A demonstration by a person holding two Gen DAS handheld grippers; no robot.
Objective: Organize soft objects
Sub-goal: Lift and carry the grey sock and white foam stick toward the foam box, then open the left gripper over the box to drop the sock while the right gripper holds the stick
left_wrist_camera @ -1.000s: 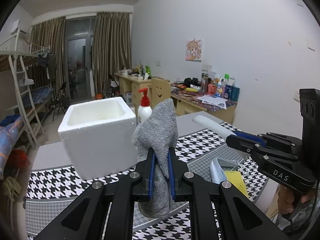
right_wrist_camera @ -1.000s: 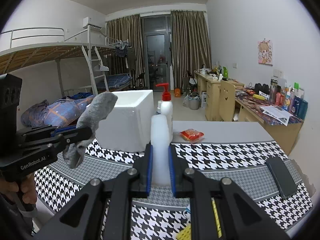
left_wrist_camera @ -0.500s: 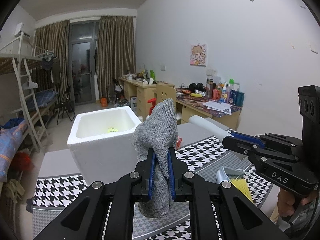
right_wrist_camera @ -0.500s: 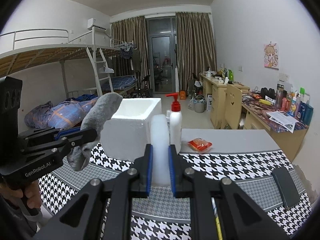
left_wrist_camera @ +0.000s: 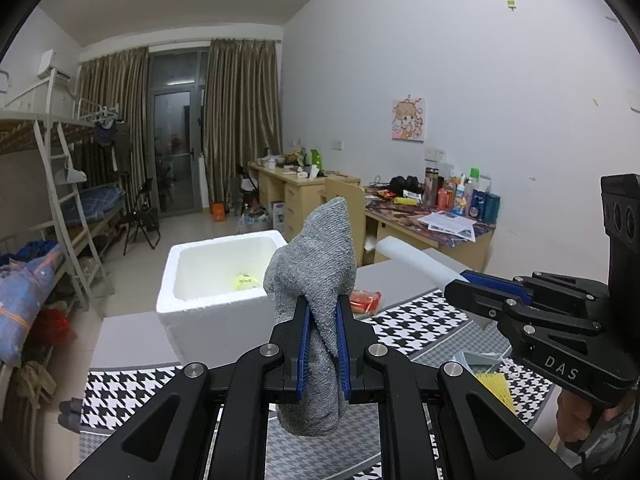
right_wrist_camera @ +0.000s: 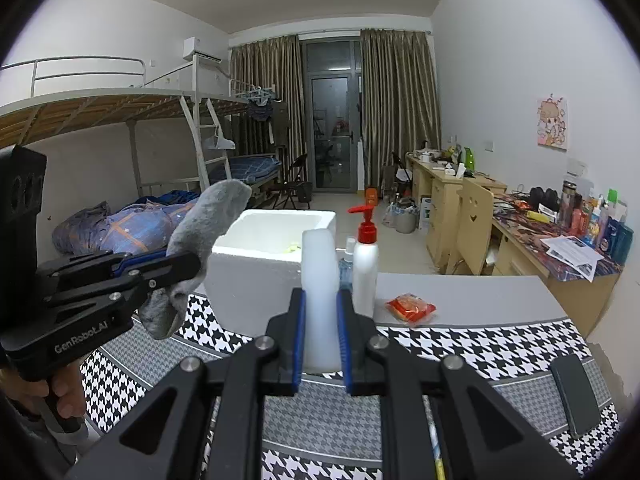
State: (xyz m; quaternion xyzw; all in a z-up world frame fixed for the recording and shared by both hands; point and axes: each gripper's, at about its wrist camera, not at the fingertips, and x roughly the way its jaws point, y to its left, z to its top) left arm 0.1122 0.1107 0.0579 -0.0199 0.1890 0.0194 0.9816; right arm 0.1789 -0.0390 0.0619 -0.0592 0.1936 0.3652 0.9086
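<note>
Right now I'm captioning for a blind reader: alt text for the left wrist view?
The left gripper pinches a grey sock upright before an open white foam box holding something yellow; the right gripper holds a white foam piece alongside.

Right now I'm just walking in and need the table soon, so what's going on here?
A person is tidying soft things with two handheld grippers. The left gripper is shut on a grey sock, and the right gripper is shut on a white foam piece. Both are held above the checkered table, facing the white foam box, which already has something yellow inside. Neither item has gone in yet.
</note>
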